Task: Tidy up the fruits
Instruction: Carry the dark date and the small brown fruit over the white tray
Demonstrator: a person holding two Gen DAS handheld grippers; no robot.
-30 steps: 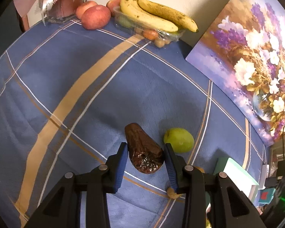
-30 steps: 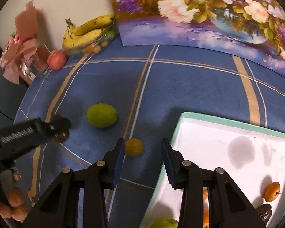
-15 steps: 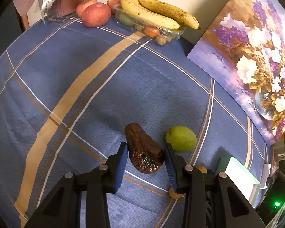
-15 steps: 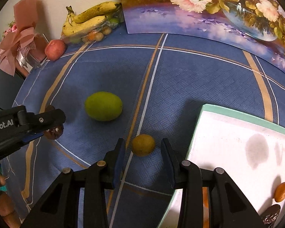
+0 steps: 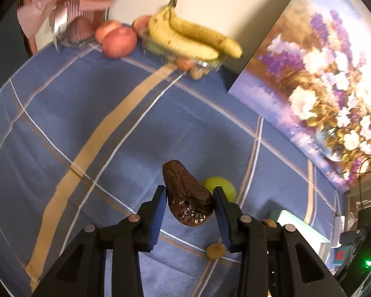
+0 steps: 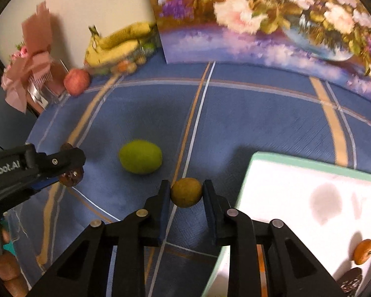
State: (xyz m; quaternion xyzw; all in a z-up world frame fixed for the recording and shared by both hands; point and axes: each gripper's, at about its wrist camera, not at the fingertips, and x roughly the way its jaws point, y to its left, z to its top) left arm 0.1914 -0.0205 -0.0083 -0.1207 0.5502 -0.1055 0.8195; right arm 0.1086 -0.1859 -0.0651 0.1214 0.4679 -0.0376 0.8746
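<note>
My left gripper is shut on a dark brown avocado and holds it above the blue cloth. A green lime lies just behind its right finger. My right gripper has its jaws around a small yellow-brown fruit on the cloth, both pads touching it. The lime lies to its upper left, and the left gripper with the avocado shows at the far left. A white tray with a green rim lies at right, holding a small orange and a dark fruit.
Bananas on a clear box of small fruits and red apples stand at the back by the wall, beside a pink bouquet. A flower painting leans at the back right. The tablecloth spans the table.
The left gripper has lifted the avocado and come nearer the back. The right gripper moved forward and closed around the small yellow-brown fruit.
</note>
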